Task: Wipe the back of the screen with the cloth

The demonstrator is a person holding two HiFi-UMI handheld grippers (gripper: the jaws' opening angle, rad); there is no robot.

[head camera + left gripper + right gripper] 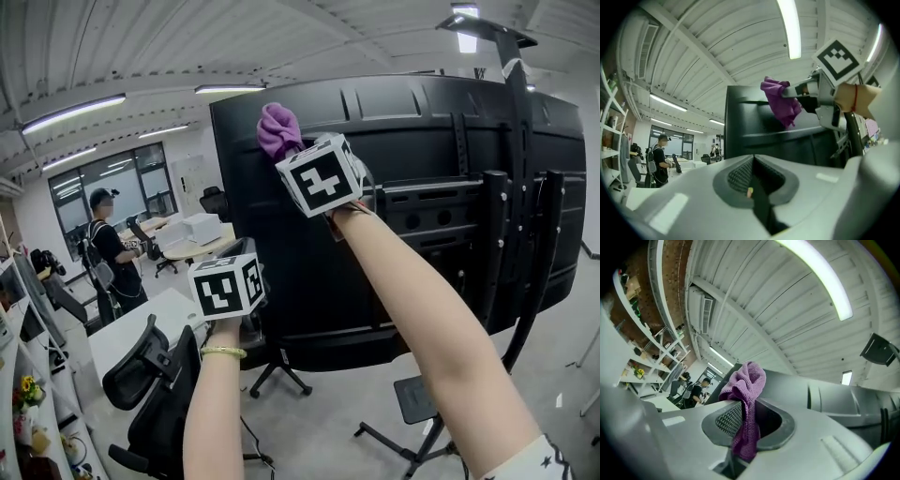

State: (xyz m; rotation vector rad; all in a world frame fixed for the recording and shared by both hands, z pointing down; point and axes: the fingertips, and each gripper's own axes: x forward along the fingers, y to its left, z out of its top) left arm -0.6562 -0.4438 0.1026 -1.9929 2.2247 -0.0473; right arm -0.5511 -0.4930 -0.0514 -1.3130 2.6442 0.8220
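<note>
Head view, far left at 9 o'clock: person point(111, 246) in dark top standing by the windows, well clear of the work. At 7 o'clock, a black office chair point(155, 394) beside a white desk point(127, 330). Left gripper point(228, 286) is raised just left of centre, marker cube facing the camera, sitting at 7 o'clock from the other gripper and near the screen's left edge, not visibly touching it. In the left gripper view its jaws point(751, 180) are pressed together with nothing between them. Right gripper point(320, 173) is up at 12 o'clock, arm stretched out. In the right gripper view its jaws point(743, 427) are clamped on the purple cloth point(745, 390), which bunches above the tips and trails down between them. The cloth point(277, 129) sits at 11 o'clock on the black back of the screen point(422, 141), close to the top-left corner. The left gripper view shows it point(780, 101) hanging against the upper panel; actual contact can't be confirmed. The screen fills centre to 3 o'clock, back side facing the camera, mounted on a black stand point(518, 187) whose upright runs down the right side to feet on the floor at 5 o'clock.
</note>
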